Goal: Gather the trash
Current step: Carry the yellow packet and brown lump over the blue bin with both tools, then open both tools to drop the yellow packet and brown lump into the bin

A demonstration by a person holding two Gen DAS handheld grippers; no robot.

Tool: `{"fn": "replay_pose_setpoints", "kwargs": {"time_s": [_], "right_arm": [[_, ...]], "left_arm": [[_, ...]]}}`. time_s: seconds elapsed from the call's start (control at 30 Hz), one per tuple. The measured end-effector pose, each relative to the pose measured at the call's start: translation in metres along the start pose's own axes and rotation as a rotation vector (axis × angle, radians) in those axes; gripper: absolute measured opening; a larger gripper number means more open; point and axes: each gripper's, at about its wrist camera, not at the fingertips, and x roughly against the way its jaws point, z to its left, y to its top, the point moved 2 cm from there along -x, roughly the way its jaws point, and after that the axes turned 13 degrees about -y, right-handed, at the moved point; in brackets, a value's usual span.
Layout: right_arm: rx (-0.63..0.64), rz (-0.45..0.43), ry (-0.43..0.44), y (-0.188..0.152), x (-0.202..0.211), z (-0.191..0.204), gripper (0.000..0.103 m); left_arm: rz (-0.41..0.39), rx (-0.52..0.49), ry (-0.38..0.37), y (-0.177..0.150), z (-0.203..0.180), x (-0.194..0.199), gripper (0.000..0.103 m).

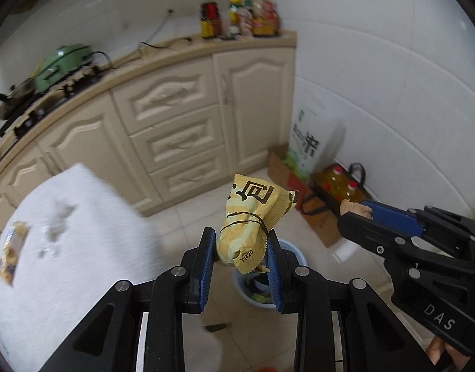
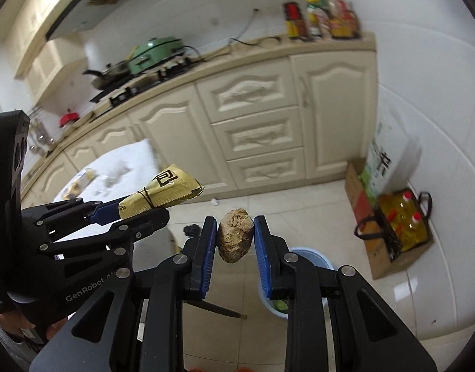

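Left hand-held gripper (image 1: 241, 249) clenched on crumpled yellow foil snack wrapper (image 1: 252, 220), mid-body; light, crushable, slick.
Right hand-held gripper (image 2: 234, 237) clenched on brown lumpy food scrap (image 2: 235, 235); likely crumbly.
Both above floor near round blue plastic bin (image 2: 311, 255).

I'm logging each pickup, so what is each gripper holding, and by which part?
The left gripper pinches a yellow snack wrapper by its lower end. The right gripper clamps a brown crumpled lump across its middle.
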Motion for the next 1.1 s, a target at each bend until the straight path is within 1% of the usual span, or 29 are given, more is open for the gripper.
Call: {"fn": "replay_pose_setpoints", "kwargs": {"time_s": [0.13,0.27,0.5,0.63,0.7,0.73,0.77,0.83,0.97,1.1], "right_arm": [[-0.041,0.033,-0.016,-0.008,-0.019,-0.033,0.025],[-0.075,0.069,-0.026,-0.017,-0.041,-0.061,0.025],[-0.114,0.122,-0.032,-0.031,-0.075,-0.086,0.025],[-0.13,0.145,-0.032,-0.036,-0.09,-0.094,0.025],[-0.134,0.153,-0.032,-0.038,-0.096,-0.096,0.025],[-0.136,0.156,-0.033,-0.039,-0.099,-0.097,0.025],[-0.137,0.16,-0.033,-0.039,-0.101,-0.098,0.025],[-0.139,0.168,-0.032,-0.041,-0.106,-0.098,0.025],[-0.139,0.185,-0.026,-0.045,-0.116,-0.095,0.025],[-0.133,0.192,-0.02,-0.044,-0.123,-0.091,0.025]], "left_arm": [[0.058,-0.011,-0.017,0.023,-0.006,-0.047,0.027],[0.108,-0.027,-0.021,0.039,-0.012,-0.09,0.027],[0.168,-0.04,-0.024,0.064,-0.01,-0.162,0.028],[0.173,-0.046,-0.015,0.071,-0.007,-0.19,0.03],[0.163,-0.047,-0.003,0.073,-0.006,-0.201,0.038],[0.158,-0.045,0.001,0.071,-0.005,-0.203,0.05],[0.152,-0.043,0.007,0.071,-0.004,-0.205,0.058],[0.138,-0.041,0.023,0.068,-0.003,-0.209,0.06],[0.135,-0.02,0.047,0.061,0.0,-0.209,0.06],[0.11,-0.01,0.076,0.059,0.0,-0.201,0.06]]}}
